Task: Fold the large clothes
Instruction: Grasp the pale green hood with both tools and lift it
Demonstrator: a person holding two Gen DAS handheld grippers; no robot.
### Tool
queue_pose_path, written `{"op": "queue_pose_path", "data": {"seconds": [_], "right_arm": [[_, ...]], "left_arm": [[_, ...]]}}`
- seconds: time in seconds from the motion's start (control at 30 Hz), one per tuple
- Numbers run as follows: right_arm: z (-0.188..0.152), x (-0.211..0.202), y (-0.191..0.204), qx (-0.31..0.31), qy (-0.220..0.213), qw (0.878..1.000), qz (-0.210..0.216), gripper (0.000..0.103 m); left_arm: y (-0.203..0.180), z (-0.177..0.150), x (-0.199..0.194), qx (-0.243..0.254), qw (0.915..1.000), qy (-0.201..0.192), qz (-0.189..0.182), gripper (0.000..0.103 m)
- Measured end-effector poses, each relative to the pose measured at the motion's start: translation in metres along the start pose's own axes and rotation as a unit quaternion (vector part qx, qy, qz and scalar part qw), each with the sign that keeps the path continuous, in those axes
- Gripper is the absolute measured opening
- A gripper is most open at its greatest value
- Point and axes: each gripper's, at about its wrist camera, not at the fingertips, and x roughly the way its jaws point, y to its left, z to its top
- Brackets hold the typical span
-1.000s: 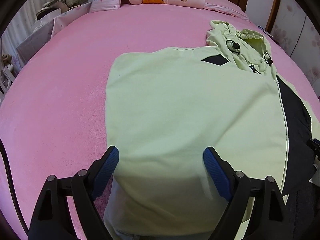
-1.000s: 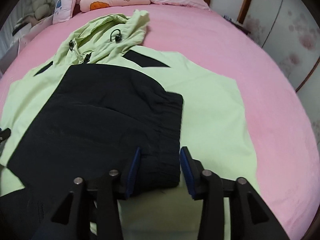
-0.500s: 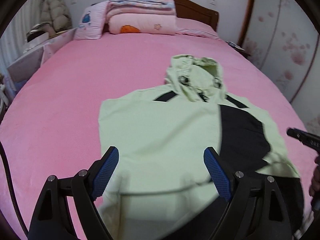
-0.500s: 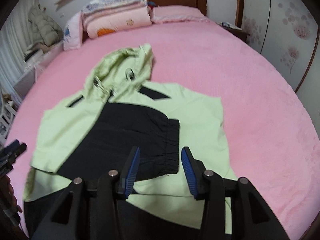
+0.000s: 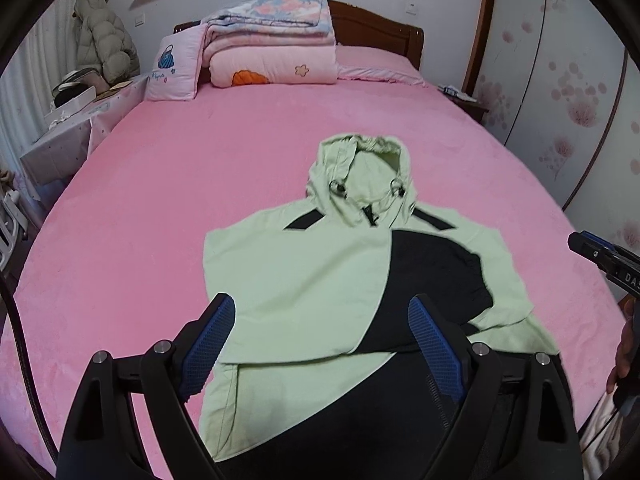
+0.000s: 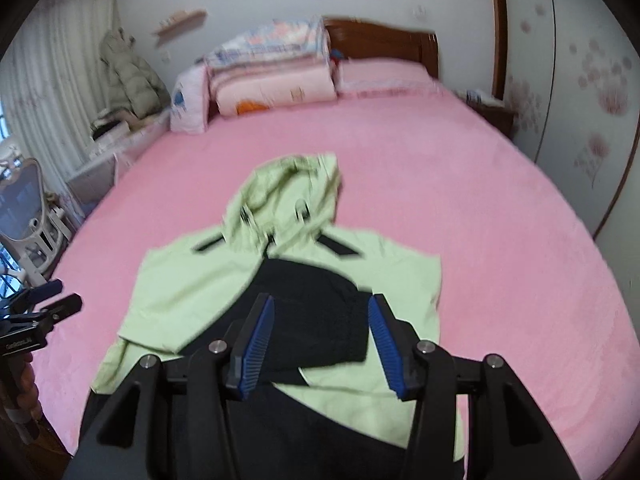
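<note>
the green and black hooded jacket (image 5: pixel 304 280) lies flat on the pink bed (image 5: pixel 160 208), hood toward the headboard, both sleeves laid across the chest so the sides are squared for the next fold. my left gripper (image 5: pixel 320 344) hangs above the hem with its jaws spread wide and nothing between them. my right gripper (image 6: pixel 320 344) has just been opening its jaws, about half apart, empty too, above the black sleeve (image 6: pixel 320 312). i judge the hem-to-hood fold comes next.
</note>
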Motion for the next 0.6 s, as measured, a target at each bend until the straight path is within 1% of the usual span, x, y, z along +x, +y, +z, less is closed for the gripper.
{"op": "queue_pose_path", "data": {"seconds": [0.07, 0.17, 0.2, 0.27, 0.3, 0.37, 0.4, 0.47, 0.5, 0.57, 0.6], "right_arm": [[0.01, -0.005, 0.002, -0.008, -0.002, 1.0, 0.0, 0.049], [0.033, -0.005, 0.004, -0.032, 0.007, 0.999, -0.021, 0.049], [0.041, -0.004, 0.004, -0.037, 0.009, 0.999, -0.021, 0.049], [0.064, 0.0, 0.001, -0.038, 0.01, 0.999, -0.014, 0.049], [0.074, 0.003, -0.001, -0.035, 0.009, 0.999, -0.012, 0.049], [0.103, 0.016, -0.007, -0.025, 0.005, 1.0, -0.005, 0.049], [0.112, 0.021, -0.008, -0.022, 0.005, 1.0, -0.003, 0.049], [0.137, 0.044, -0.012, -0.018, 0.011, 1.0, -0.002, 0.05], [0.151, 0.061, -0.014, -0.018, 0.016, 1.0, -0.009, 0.05], [0.168, 0.09, -0.015, -0.021, 0.025, 0.999, -0.023, 0.05], [0.175, 0.107, -0.017, -0.019, 0.029, 0.999, -0.022, 0.05]], "left_arm": [[-0.006, 0.011, -0.006, 0.006, 1.0, -0.002, 0.0, 0.088], [-0.013, 0.03, -0.007, 0.019, 0.9998, -0.007, 0.005, 0.088], [-0.015, 0.038, -0.007, 0.024, 0.9997, -0.008, 0.003, 0.088], [-0.018, 0.059, -0.003, 0.028, 0.9996, -0.006, 0.0, 0.089], [-0.018, 0.07, 0.001, 0.028, 0.9996, -0.004, -0.004, 0.092], [-0.019, 0.094, 0.011, 0.028, 0.9996, -0.004, -0.006, 0.094], [-0.021, 0.11, 0.02, 0.03, 0.9995, -0.008, -0.001, 0.094], [-0.022, 0.131, 0.039, 0.039, 0.9991, -0.01, 0.01, 0.094], [-0.023, 0.142, 0.051, 0.044, 0.9989, -0.01, 0.015, 0.094], [-0.023, 0.165, 0.084, 0.049, 0.9986, -0.004, 0.022, 0.094], [-0.023, 0.174, 0.101, 0.05, 0.9985, -0.002, 0.023, 0.094]]}}
